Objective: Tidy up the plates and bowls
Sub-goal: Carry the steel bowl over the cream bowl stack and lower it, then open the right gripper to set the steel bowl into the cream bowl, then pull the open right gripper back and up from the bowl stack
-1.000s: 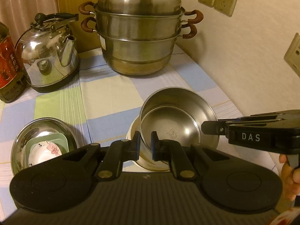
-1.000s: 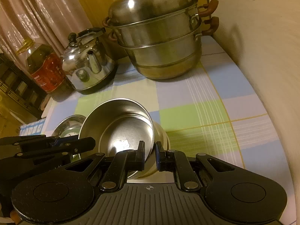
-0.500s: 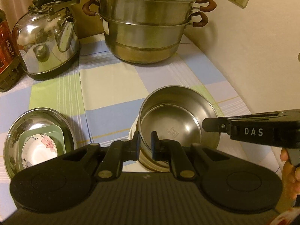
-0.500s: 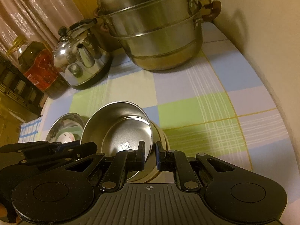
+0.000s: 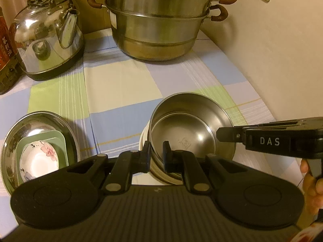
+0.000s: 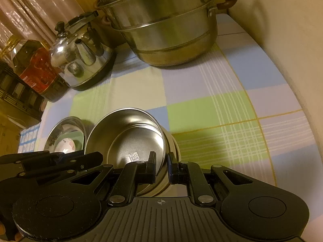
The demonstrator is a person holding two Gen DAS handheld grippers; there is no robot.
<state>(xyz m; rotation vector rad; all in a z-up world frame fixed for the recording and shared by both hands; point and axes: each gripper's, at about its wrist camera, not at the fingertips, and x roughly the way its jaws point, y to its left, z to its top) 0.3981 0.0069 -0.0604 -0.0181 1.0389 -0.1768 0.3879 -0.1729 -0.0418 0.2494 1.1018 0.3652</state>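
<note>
A steel bowl sits nested in a cream white bowl on the checked cloth; it also shows in the right wrist view. My left gripper is shut on the steel bowl's near left rim. My right gripper is shut on the steel bowl's right rim and shows from the side in the left wrist view. To the left, a shallow steel dish holds a green square plate and a flowered white bowl.
A large steel steamer pot stands at the back by the wall. A steel kettle and an oil bottle stand at the back left. Checked cloth lies between them and the bowls.
Both grippers, holding the steel bowl's rim, have moved forward and lower toward the table; the pot and kettle appear nearer and higher in view.
</note>
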